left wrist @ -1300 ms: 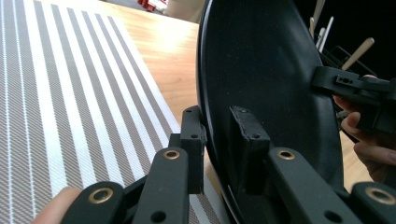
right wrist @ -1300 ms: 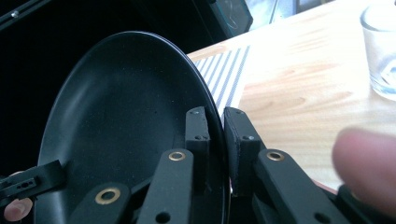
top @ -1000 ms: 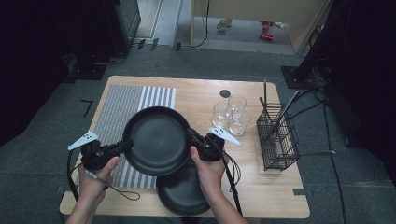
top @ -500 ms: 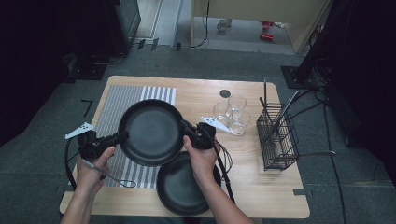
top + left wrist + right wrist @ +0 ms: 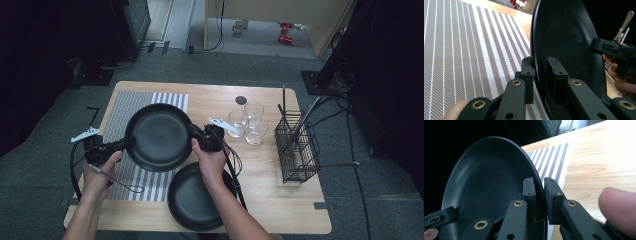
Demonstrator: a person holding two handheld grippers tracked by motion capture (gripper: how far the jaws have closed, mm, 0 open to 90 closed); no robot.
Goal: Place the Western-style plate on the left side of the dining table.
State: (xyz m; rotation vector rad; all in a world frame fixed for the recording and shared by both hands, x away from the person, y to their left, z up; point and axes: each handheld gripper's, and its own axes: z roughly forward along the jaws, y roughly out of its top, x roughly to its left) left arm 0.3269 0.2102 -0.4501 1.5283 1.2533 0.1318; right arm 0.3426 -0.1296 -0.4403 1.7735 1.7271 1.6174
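High view shows the wooden table [image 5: 280, 200] with a striped placemat [image 5: 120, 112] on its left half; a black plate [image 5: 160, 136] is held above the mat's right edge, carried between both tools, while a second black plate [image 5: 197, 202] lies flat on the near edge of the table, just below the first; far right stands a wire rack [image 5: 295, 150], and three glasses [image 5: 247, 122] cluster between it and the held plate; the left gripper [image 5: 540, 75] pinches the plate's left rim, one jaw on each face; the right gripper [image 5: 539, 195] pinches the opposite rim the same way. To set it down well, I judge both hands should sink together so the plate stays level; centre it over the mat; ease the rim onto the cloth before either grip lets go; release both sides at once, so it does not tip.
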